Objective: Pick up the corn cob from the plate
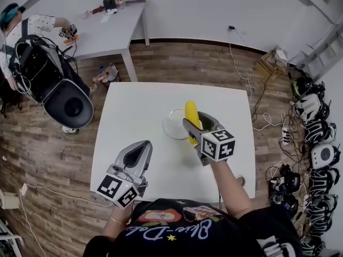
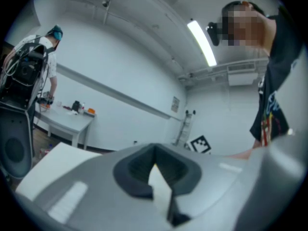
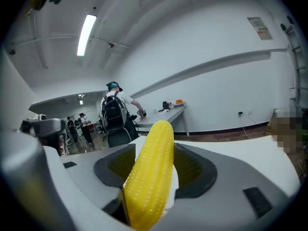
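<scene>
A yellow corn cob (image 1: pixel 191 111) (image 3: pixel 151 172) is held between the jaws of my right gripper (image 1: pixel 194 126) (image 3: pixel 155 165), which is shut on its lower part. The cob points away from me, over the right side of a clear glass plate (image 1: pixel 167 127) on the white table (image 1: pixel 134 106). Whether the cob still touches the plate is hidden by the gripper. My left gripper (image 1: pixel 140 146) (image 2: pixel 154 166) hovers over the table's near left part. It is shut, with nothing between its dark pads.
A second white table (image 1: pixel 107 33) with small items stands at the back left, where a person (image 1: pixel 21 28) with a black backpack works beside a round chair (image 1: pixel 69 106). Cables (image 1: pixel 257 100) and several headsets (image 1: pixel 316 143) lie on the wooden floor at the right.
</scene>
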### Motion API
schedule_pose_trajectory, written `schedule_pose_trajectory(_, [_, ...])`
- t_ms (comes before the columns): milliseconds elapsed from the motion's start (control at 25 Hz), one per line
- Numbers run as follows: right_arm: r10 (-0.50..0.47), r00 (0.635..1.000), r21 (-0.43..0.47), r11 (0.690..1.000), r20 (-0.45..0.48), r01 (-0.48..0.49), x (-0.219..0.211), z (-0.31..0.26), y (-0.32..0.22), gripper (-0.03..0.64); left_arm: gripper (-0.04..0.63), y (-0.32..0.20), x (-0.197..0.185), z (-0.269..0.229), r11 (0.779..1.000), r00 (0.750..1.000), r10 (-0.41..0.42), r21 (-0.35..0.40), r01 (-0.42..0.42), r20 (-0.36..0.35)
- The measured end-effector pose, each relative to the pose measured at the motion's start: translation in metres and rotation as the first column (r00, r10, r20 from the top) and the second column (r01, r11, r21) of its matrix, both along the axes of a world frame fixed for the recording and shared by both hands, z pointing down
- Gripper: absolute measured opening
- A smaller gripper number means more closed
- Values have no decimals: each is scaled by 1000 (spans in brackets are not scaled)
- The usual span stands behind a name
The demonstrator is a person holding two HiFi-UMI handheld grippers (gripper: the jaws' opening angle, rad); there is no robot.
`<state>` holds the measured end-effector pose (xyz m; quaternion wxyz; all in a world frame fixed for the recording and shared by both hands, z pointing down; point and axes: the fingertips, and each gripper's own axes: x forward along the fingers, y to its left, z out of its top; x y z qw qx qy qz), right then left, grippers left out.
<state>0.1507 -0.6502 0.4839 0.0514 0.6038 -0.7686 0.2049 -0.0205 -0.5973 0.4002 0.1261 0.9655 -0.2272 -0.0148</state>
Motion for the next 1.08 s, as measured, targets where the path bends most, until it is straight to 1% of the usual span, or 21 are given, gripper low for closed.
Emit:
schedule_pose_trajectory(120, [8, 1000, 77, 997, 12, -9, -4, -29, 21, 256, -5, -3, 8, -2, 1000, 1000, 18, 11, -18, -9])
schedule_pose_trajectory(280, [15, 1000, 113, 994, -11, -14, -4, -42, 42, 255, -5, -2, 19, -4, 999, 999, 42, 27, -41, -10])
schedule_pose_trajectory(640, [54, 998, 97, 994, -9, -53, 11, -40, 57, 245, -5, 2, 35, -1, 995, 996, 93, 24, -93, -4])
schedule_pose_trajectory(880, [71, 997, 105, 992, -19, -69, 14, -42, 54, 233, -5, -2, 32, -2, 996, 996, 86, 23, -86, 0])
schedule_pose_trajectory(1080, [74, 997, 93, 993, -11, -73, 13, -41, 52, 233, -5, -4, 29, -5, 996, 997, 82, 20, -82, 2])
